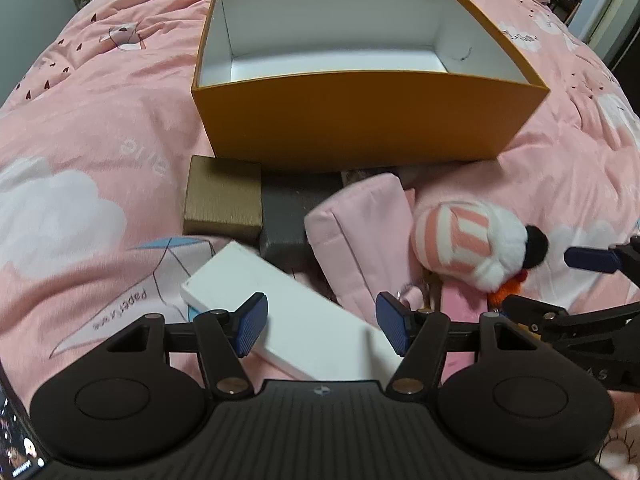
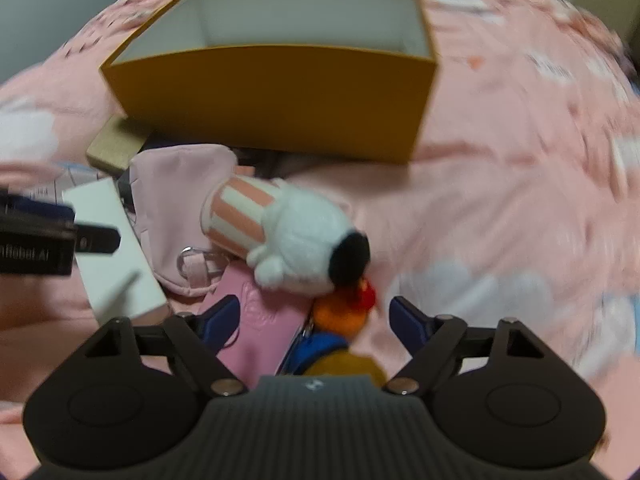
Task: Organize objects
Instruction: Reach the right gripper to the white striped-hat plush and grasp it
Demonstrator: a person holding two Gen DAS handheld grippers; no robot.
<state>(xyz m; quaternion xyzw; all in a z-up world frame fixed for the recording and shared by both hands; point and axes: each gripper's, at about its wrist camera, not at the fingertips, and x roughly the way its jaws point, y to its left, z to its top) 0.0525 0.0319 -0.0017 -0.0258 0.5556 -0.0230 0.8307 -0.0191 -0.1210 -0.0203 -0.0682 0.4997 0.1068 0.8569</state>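
Presently both the left gripper (image 1: 322,328) and right gripper (image 2: 314,324) stand with fingers apart over clutter near the empty orange box (image 1: 360,120); advise squaring the left astride the white box (image 1: 280,312) before closing.

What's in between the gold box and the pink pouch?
A dark grey box lies between the gold box and the pink pouch. The left wrist view shows it best.

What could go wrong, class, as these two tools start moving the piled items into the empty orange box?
The white box lies tilted on other items, so the open left tool may push it off rather than grip it. The plush toy rests on the pink pouch; lifting either could drag the other. The right tool works close beside the left; they might collide.
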